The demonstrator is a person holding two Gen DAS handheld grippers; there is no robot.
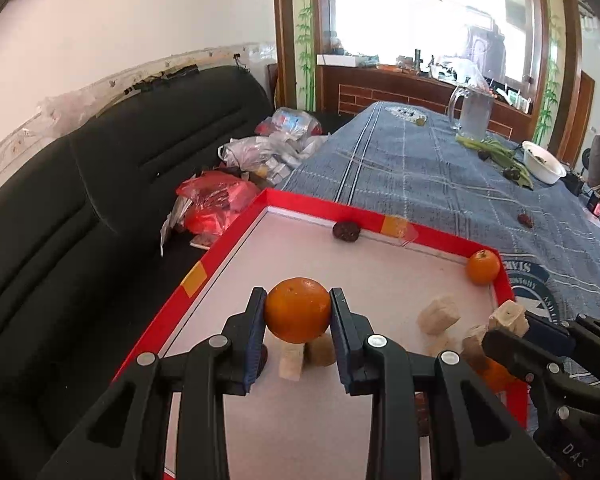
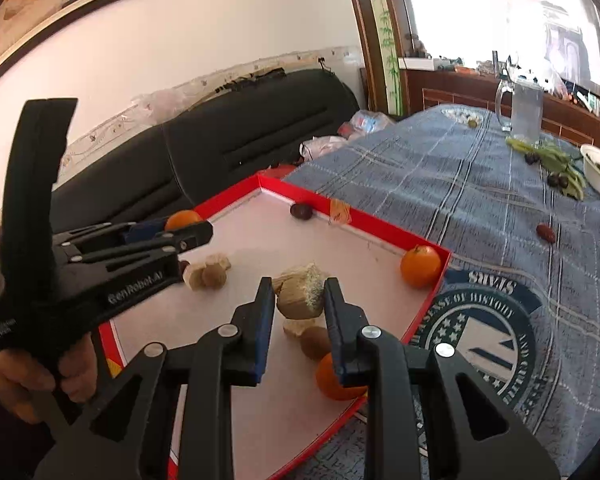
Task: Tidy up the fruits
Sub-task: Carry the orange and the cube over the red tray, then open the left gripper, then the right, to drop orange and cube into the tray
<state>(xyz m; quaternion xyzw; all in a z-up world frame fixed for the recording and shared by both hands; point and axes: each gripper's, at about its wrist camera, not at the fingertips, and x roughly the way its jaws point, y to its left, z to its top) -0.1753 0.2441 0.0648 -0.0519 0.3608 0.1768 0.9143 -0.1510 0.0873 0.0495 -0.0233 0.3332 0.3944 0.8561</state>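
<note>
My left gripper point(image 1: 298, 314) is shut on an orange point(image 1: 297, 309) and holds it above the red-rimmed tray point(image 1: 220, 256). My right gripper point(image 2: 298, 300) is shut on a beige sugarcane chunk point(image 2: 300, 294) over the tray point(image 2: 380, 220); it also shows at the right of the left wrist view point(image 1: 508, 318). More beige chunks point(image 1: 438, 314) lie on the tray floor. A second orange point(image 1: 483, 267) sits in the tray's far right corner, a third point(image 2: 334, 380) lies under my right gripper. A dark red date point(image 1: 345, 231) rests against the far wall.
The tray sits on a blue checked tablecloth point(image 1: 440, 184). On the cloth lie a loose date point(image 1: 525, 219), green pods point(image 1: 500, 152), a white bowl point(image 1: 542, 162) and a glass jug point(image 1: 474, 114). A black sofa point(image 1: 100, 184) with plastic bags point(image 1: 216, 200) stands at the left.
</note>
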